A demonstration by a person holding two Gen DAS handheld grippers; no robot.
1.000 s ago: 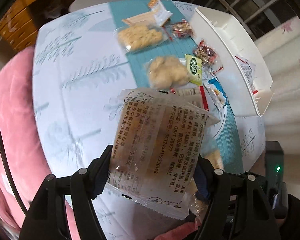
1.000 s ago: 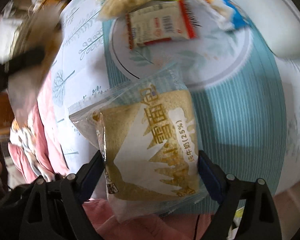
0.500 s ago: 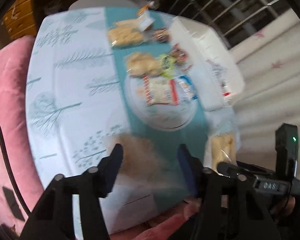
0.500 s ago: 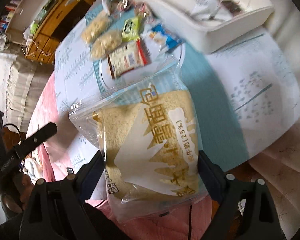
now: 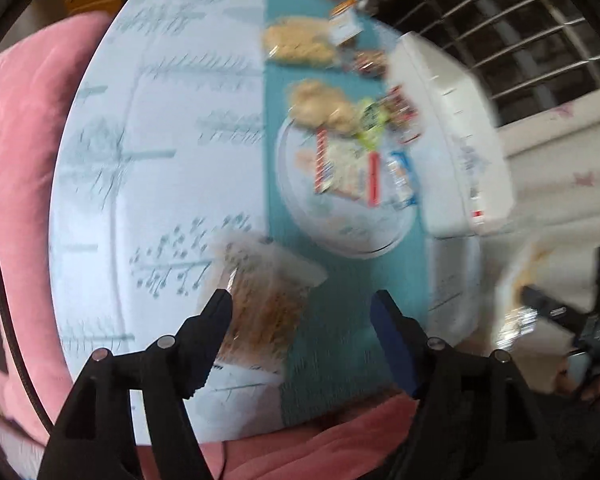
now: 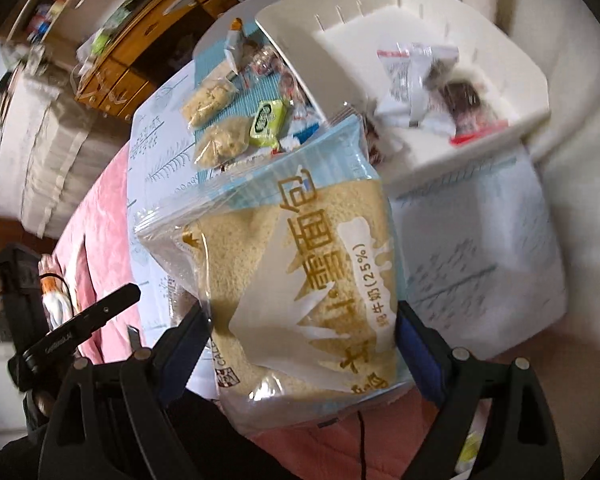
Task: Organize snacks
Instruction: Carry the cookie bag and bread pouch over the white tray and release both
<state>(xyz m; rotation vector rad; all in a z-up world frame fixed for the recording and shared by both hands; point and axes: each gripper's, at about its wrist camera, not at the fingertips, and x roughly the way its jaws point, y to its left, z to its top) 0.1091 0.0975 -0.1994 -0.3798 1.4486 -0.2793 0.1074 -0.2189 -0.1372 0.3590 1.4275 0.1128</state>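
Right gripper (image 6: 300, 344): pinched on a clear plastic-wrapped slice of pale bread with gold print (image 6: 300, 280); both pads are pressed on the packet's side edges, jaws set wide because the packet is wide.
Bread packet position: held upright between the jaws, raised clear of the table; the white plastic bin with slotted walls (image 6: 512, 60) is seen ahead and to the right of the fingertips.
Left gripper (image 5: 302, 312): spread, nothing pinched; its jaws have just been opening. A second clear packet with printed text and a brown filling (image 5: 260, 304) is lying on the pale tree-print tablecloth (image 5: 160, 160), just beside the left finger and partly between the jaws. View is motion-blurred.
Handling, judged: bread packet is light, soft, easily crushed; film is slick and crinkly. Grip is best kept across the sides at mid-height, lightly, not on the sealed fin.
Loose snacks: small wrapped items are left ahead of both grippers on the teal runner (image 5: 340, 320).
Risk, judged: packet may be squashed or slip if squeezed at the seal.
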